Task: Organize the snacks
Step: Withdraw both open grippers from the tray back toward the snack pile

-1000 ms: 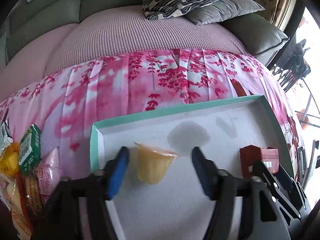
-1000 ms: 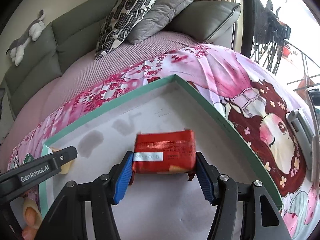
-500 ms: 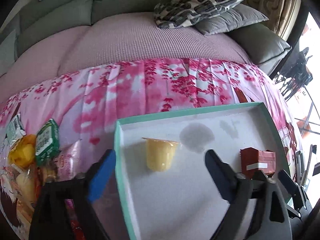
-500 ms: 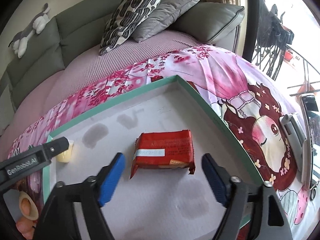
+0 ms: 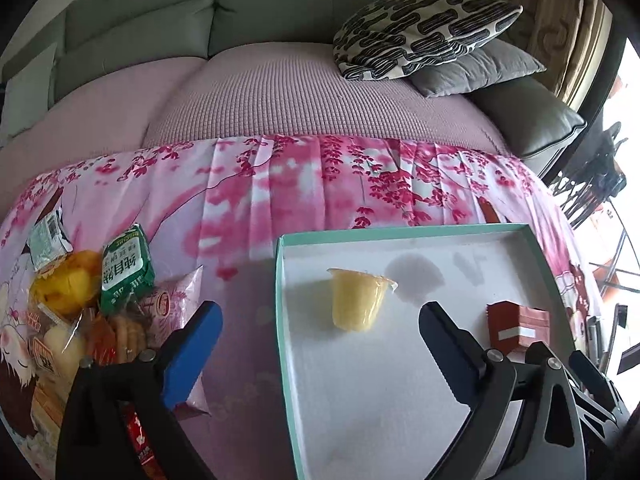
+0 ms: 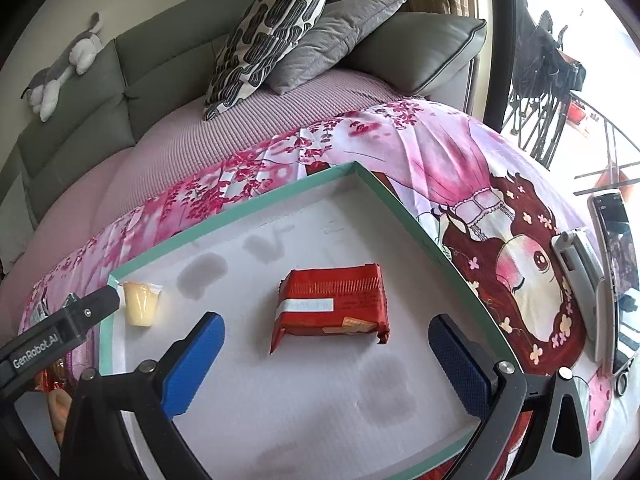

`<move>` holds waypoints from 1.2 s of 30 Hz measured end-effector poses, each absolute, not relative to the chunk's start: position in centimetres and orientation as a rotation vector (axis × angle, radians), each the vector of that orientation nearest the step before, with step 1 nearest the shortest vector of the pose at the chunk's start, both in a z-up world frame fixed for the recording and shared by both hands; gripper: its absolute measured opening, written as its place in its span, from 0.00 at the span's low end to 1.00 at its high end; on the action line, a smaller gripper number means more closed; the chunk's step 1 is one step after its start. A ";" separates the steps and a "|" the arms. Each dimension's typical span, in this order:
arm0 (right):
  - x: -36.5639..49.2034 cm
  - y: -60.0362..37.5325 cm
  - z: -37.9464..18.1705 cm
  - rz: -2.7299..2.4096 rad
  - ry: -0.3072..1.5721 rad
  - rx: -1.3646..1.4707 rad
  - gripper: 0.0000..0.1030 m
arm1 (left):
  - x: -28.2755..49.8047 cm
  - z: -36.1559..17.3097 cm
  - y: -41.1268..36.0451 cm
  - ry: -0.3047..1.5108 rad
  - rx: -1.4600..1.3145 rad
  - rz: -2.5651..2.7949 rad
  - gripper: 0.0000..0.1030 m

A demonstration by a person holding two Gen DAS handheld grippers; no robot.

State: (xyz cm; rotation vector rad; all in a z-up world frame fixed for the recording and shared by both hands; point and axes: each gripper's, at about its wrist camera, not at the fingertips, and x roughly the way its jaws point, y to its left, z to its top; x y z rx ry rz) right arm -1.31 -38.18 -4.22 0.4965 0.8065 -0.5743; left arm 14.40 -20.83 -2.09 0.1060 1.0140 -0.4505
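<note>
A white tray with a teal rim (image 5: 280, 320) (image 6: 400, 216) lies on a pink floral cloth. A yellow jelly cup (image 5: 358, 302) (image 6: 140, 306) stands in its left part. A red biscuit pack (image 6: 330, 306) (image 5: 516, 326) lies in its middle-right. My left gripper (image 5: 320, 340) is open and empty, straddling the tray's left rim, short of the cup. My right gripper (image 6: 326, 360) is open and empty, just short of the red pack. A pile of loose snacks (image 5: 80, 304) lies left of the tray, with a green pack (image 5: 126, 274) on top.
A sofa with a patterned pillow (image 5: 420, 28) and a grey pillow (image 5: 476, 70) stands behind the cloth. A phone (image 6: 614, 248) and a silver device (image 6: 580, 272) lie right of the tray. A plush toy (image 6: 64, 68) sits on the sofa back.
Both grippers opened wide and pulled back. The left let go of the jelly cup and shifted left; the right let go of the red pack. Both snacks stay in the tray.
</note>
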 end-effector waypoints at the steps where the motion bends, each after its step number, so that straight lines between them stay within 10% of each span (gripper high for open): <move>1: -1.4 -38.1 -4.1 -0.570 0.806 0.500 1.00 | 14.3 -1.9 -20.6 1.012 0.099 -0.452 0.96; 36: -2.2 -29.9 -0.7 -0.403 0.772 0.444 1.00 | 9.6 0.2 -5.3 0.979 0.030 -0.210 0.96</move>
